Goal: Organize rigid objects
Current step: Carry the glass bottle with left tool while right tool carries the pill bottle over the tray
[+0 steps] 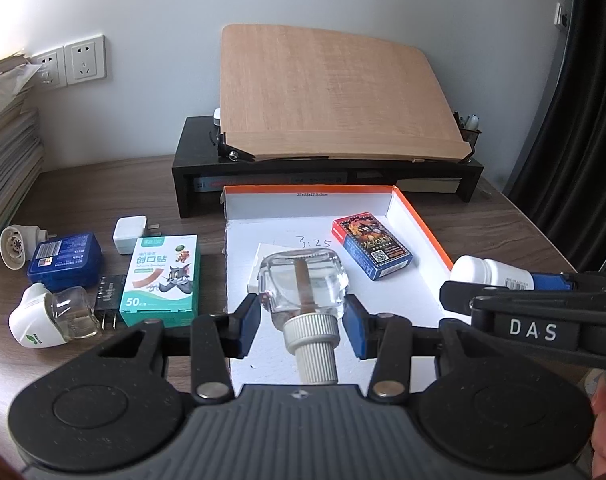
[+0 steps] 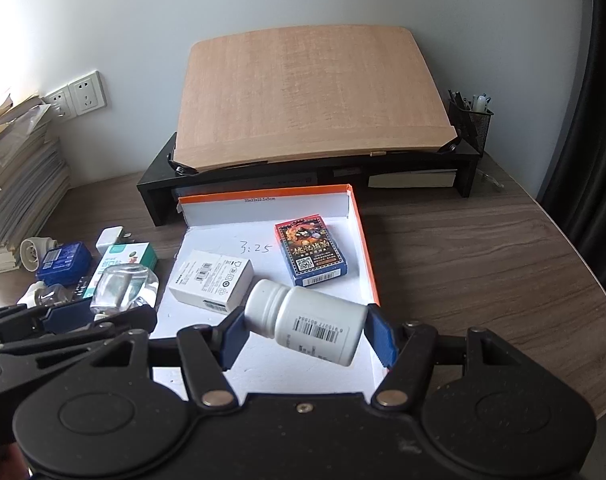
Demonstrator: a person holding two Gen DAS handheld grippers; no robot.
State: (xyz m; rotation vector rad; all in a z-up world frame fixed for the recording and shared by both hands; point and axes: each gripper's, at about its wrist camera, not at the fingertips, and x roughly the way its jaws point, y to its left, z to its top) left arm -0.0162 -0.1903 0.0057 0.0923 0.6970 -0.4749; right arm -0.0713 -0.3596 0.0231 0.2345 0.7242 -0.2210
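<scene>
Left gripper (image 1: 302, 316) fingers clamp the glass bottle (image 1: 303, 280); right gripper (image 2: 308, 334) fingers clamp the pill bottle (image 2: 311, 322). Lower each into a bare patch of the tray (image 2: 355, 236), clear of the boxes, before releasing.

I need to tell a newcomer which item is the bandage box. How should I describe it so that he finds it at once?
Find the shallow white tray with the orange rim in the middle of the desk. Just beyond its left edge, among small items, lies the bandage box. It is the only white and teal carton there, with a cartoon cat printed on it; the blue case further left is plastic.
</scene>
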